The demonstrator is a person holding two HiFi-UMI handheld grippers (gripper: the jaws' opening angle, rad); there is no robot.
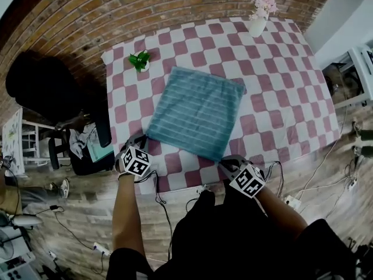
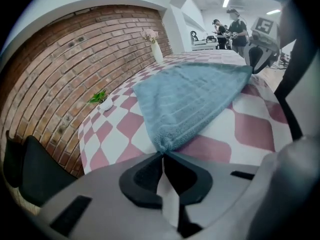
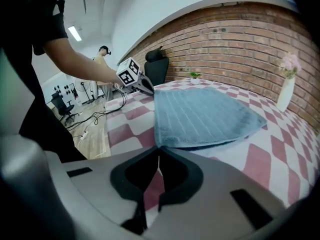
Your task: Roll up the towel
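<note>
The person (image 1: 233,244) wears black short sleeves (image 1: 125,262). The left gripper (image 2: 162,153) and right gripper (image 3: 159,148) are grey with black pads (image 2: 142,176) and black-and-white marker cubes (image 1: 136,161).

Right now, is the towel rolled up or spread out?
Spread out: the towel lies flat on the tablecloth, no roll started.

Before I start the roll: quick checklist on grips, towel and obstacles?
1. Left gripper shut on one near corner of the towel: ok.
2. Right gripper shut on the other near corner: ok.
3. Towel spread out on the table, not bunched: ok.
4. Potted plant and flower vase apart from the towel: ok.
5. Pinch deep enough to hold through the roll: cannot tell.
</note>
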